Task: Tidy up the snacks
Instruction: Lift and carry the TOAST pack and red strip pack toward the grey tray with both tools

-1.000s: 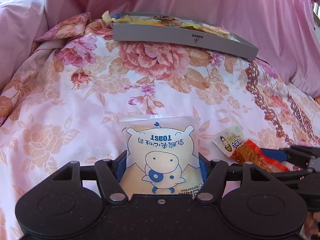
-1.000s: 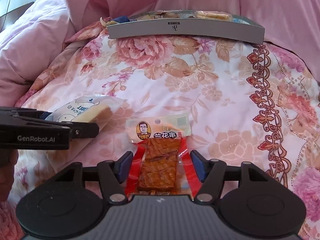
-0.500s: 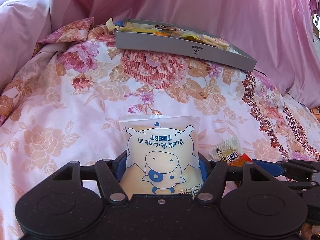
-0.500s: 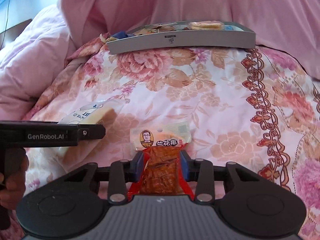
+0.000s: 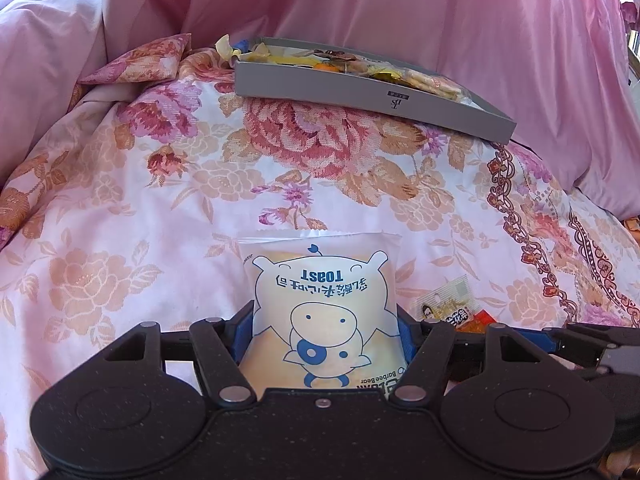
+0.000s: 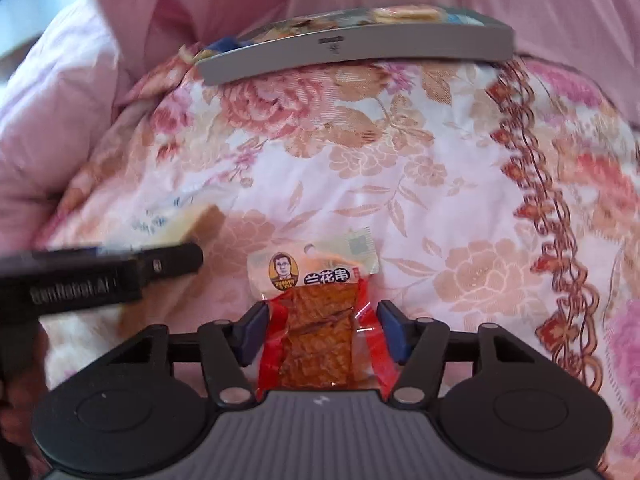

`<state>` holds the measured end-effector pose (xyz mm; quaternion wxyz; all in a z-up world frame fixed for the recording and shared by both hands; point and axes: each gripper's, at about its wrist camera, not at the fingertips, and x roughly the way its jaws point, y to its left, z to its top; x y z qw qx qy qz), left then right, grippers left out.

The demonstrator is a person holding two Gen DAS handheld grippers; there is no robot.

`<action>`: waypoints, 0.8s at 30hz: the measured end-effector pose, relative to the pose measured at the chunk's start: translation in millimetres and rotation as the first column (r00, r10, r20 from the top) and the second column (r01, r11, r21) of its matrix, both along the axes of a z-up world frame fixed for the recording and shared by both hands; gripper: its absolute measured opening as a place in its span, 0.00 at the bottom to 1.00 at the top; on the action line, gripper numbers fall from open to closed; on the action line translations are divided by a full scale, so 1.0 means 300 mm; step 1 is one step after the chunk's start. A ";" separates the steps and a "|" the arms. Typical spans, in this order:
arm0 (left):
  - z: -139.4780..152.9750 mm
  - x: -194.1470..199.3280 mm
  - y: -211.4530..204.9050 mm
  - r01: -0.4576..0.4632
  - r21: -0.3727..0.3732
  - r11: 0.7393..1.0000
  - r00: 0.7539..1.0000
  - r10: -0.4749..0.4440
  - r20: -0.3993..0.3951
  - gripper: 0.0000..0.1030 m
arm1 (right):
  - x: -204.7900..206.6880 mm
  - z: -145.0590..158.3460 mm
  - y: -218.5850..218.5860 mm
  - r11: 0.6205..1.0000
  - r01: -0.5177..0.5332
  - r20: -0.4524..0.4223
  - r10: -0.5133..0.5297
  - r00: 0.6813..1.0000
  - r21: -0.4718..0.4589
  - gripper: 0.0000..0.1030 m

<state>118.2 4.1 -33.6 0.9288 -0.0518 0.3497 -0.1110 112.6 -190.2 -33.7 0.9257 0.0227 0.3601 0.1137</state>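
Note:
A white toast packet (image 5: pixel 320 280) with a blue cartoon cow sticks out forward from my left gripper (image 5: pixel 323 322), whose blue pads press on both its sides. In the right wrist view a red-and-clear packet of spicy tofu strips (image 6: pixel 316 320) lies on the floral quilt (image 6: pixel 420 184) between the pads of my right gripper (image 6: pixel 325 326). Its jaws are opening and stand just off the packet's edges, which lie flat and unsqueezed. The left gripper (image 6: pixel 100 276) shows blurred at the left there, with the toast packet (image 6: pixel 188 224) in it.
A flat grey box (image 5: pixel 360 92) holding several snacks rests at the far end of the quilt, also in the right wrist view (image 6: pixel 360 46). Pink bedding (image 5: pixel 440 8) rises behind it and at the left. A hand (image 6: pixel 16 412) holds the left gripper's handle.
The right jaws squeezed the tofu-strip packet half a second ago and have spread apart again. The left gripper keeps its hold on the toast packet and has stayed in place.

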 end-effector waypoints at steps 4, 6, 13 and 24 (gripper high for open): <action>0.005 -0.006 -0.002 0.006 -0.004 1.000 1.000 -0.005 0.010 0.65 | -0.017 0.021 0.011 0.999 -0.028 0.025 0.029 0.999 -0.026 0.42; 0.007 -0.008 -0.002 0.005 -0.004 1.000 1.000 -0.005 0.013 0.65 | -0.017 0.032 0.010 0.999 -0.030 0.021 0.031 0.999 -0.026 0.41; 0.019 -0.011 0.004 -0.006 -0.014 1.000 1.000 0.007 0.030 0.65 | -0.042 0.051 0.003 0.999 -0.037 0.051 0.038 0.998 -0.022 0.41; 0.057 -0.005 0.010 -0.025 -0.033 0.999 0.997 0.027 0.071 0.65 | -0.061 0.114 0.013 0.996 -0.057 0.167 0.069 0.984 -0.075 0.41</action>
